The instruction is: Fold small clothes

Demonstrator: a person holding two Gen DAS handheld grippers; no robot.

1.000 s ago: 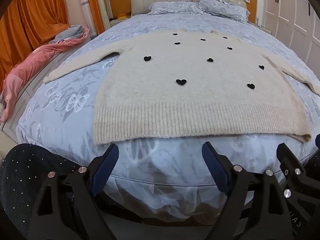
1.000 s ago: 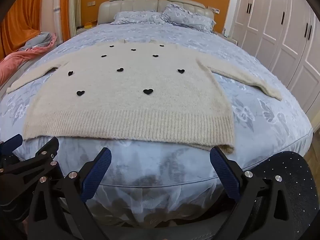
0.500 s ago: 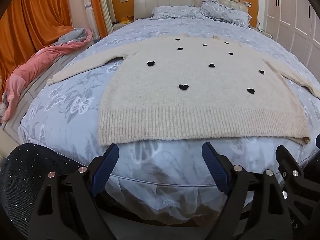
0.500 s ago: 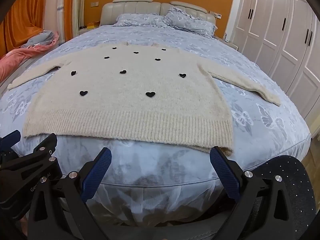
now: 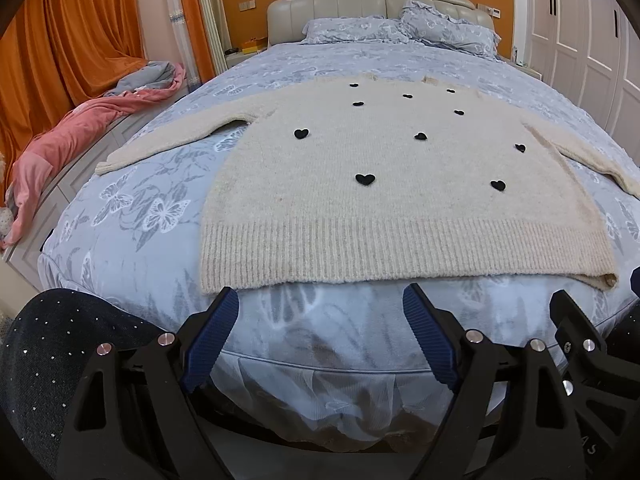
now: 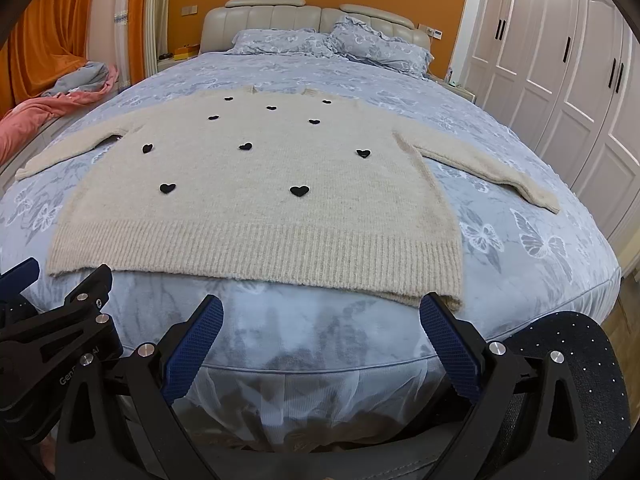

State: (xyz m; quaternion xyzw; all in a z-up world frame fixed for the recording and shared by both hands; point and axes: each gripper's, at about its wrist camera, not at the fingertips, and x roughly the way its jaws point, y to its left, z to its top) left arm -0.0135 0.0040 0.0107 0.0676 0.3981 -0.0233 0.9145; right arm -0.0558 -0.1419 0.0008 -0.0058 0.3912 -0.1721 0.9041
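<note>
A cream knitted sweater (image 5: 384, 200) with black hearts lies flat on the blue butterfly-print bed (image 5: 132, 216), sleeves spread out, ribbed hem toward me. It also shows in the right wrist view (image 6: 260, 200). My left gripper (image 5: 320, 300) is open and empty, just in front of the hem near its left corner. My right gripper (image 6: 320, 304) is open and empty, in front of the hem near its right corner. Each gripper shows at the edge of the other's view.
Two pillows (image 5: 400, 28) and a padded headboard (image 5: 328, 0) are at the far end. A pink blanket (image 5: 80, 128) is piled on the ledge at the left by orange curtains (image 5: 60, 40). White wardrobe doors (image 6: 560, 60) stand at the right. The bed's skirt (image 6: 320, 400) hangs below me.
Both grippers have risen and tilted slightly, so the sweater sits lower in both views and its hem is nearer the fingertips. The sweater has not moved.
</note>
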